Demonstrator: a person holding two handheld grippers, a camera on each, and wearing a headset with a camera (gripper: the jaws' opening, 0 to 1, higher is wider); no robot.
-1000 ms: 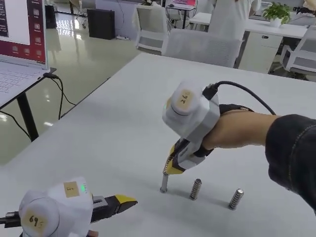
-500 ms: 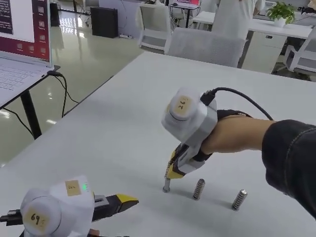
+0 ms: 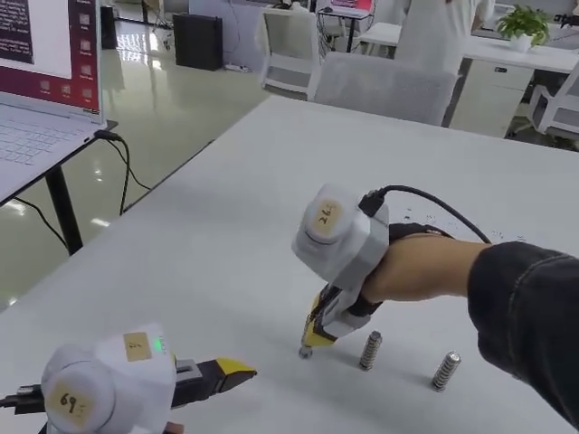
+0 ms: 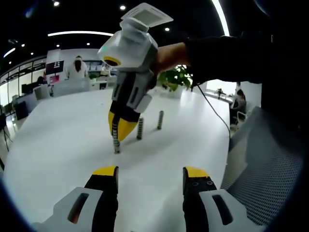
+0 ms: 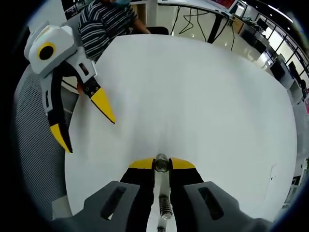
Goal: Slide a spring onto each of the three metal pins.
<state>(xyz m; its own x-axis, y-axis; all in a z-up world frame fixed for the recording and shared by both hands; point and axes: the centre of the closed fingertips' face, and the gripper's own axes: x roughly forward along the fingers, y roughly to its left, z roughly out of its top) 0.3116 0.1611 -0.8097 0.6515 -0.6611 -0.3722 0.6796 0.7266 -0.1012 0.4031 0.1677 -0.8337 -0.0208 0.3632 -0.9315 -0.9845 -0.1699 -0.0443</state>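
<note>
The right gripper point(image 3: 312, 339) is clamping a small coiled steel spring point(image 5: 164, 205) over the leftmost upright metal pin point(image 3: 306, 352) on the white tabletop point(image 3: 226, 226). The left gripper point(image 4: 150, 174) is hovering nearby, jaws apart and empty. The middle pin point(image 3: 370, 350) and right-hand pin point(image 3: 445, 371) are already wearing springs. Recommendation: hold the spring coaxial with the pin, press straight down, and release only once it is seated.

- Right gripper point(image 3: 314, 336), centre: yellow tips down on a pin point(image 3: 306, 351).
- Two upright springs point(image 3: 370, 350) point(image 3: 445, 371), lower right.
- Left gripper point(image 3: 231, 369), lower left, over white table point(image 3: 226, 226).
</note>
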